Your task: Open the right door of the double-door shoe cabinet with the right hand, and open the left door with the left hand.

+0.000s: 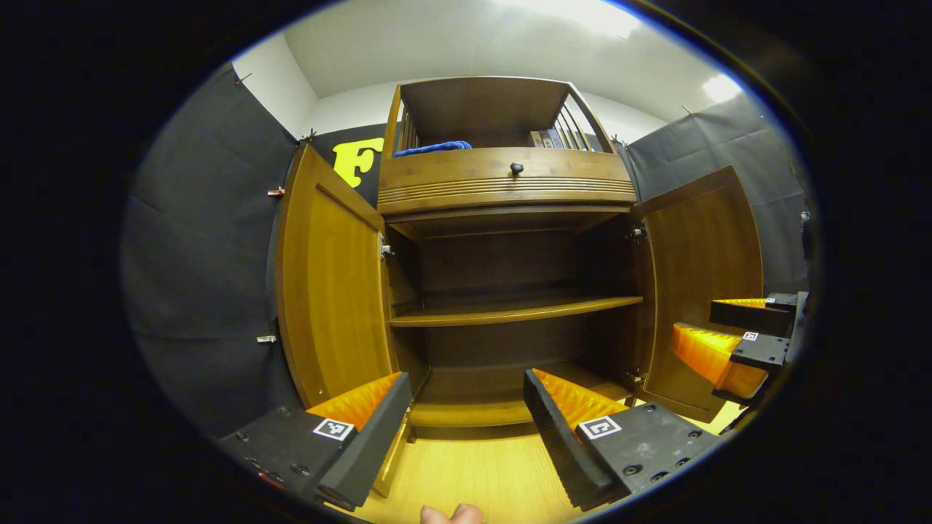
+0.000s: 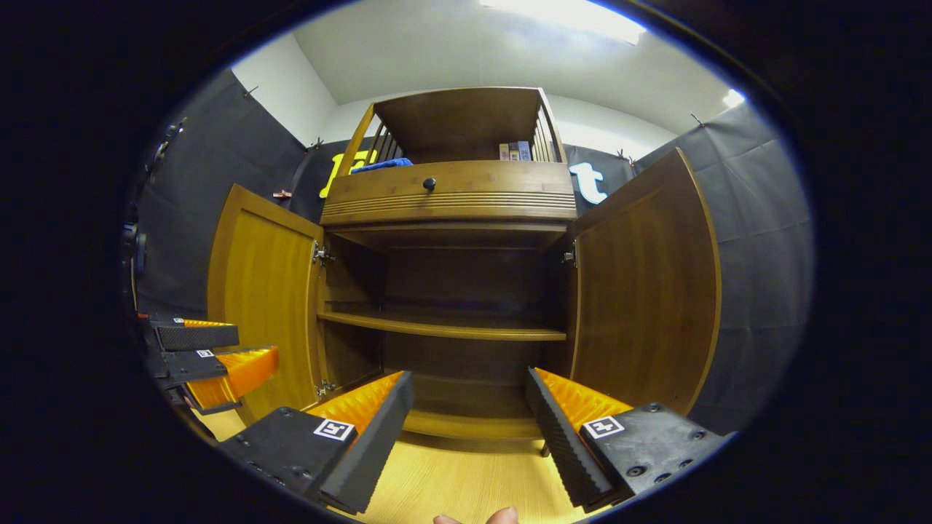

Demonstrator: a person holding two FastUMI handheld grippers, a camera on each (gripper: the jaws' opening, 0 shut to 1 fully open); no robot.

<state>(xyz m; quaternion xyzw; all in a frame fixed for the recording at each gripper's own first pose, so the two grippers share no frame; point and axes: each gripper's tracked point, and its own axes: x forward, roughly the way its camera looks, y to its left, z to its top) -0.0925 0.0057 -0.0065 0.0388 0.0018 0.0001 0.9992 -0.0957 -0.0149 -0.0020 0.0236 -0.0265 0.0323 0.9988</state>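
While both doors are standing wide, the shoe cabinet (image 2: 451, 291) is showing bare shelves; left door (image 1: 331, 284) and right door (image 2: 644, 284) look finished. The left gripper (image 1: 466, 422) and right gripper (image 2: 470, 429) are hovering before it, fingers apart, holding nothing. Below the cabinet, pale wood floor (image 2: 466, 487) is glowing.

Each gripper (image 1: 466, 407) has two wedge-shaped ribbed fingers (image 1: 561, 429) on blocks with round screws and small square black-and-white markers (image 1: 333, 429).
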